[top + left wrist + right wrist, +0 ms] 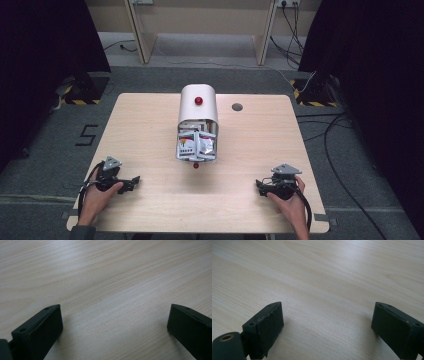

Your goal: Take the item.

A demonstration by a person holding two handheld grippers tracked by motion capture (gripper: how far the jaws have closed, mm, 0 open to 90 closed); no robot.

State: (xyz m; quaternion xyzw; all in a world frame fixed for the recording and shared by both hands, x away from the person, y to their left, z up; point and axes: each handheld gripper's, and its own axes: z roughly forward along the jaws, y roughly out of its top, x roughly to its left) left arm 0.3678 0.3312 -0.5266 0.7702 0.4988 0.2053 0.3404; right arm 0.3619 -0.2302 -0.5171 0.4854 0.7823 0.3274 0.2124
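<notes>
Left gripper (115,322): the jaws stand wide apart with nothing between them. Bare wood grain of the table (105,277) shows in the gap (no object touches either pad). In the high view this gripper (131,183) lies low on the near left part of the table, its jaws pointing toward the table's middle, with the person's left hand (102,192) wrapped around its body and a grey three-cornered plate on top.

Right gripper (327,320): the jaws are likewise spread wide, and nothing sits between them; only the wooden surface shows past the pads. In the high view this gripper (261,188) lies on the near right part of the table, jaws pointing toward the middle, held by the right hand (292,197). A black cable trails from it over the near edge.

White box (198,102): it stands at the centre of the table, toward the far side, well apart from both grippers and roughly midway between them. Its top is rounded and carries a red knob (198,100). The front flap hangs open toward the person, and a second red knob (196,165) shows at its near edge. Small packets (196,145) with white and coloured print lie in the opening and on the flap (their print is too small to read).

A dark round hole cover (237,107) sits in the table just right of the box.
</notes>
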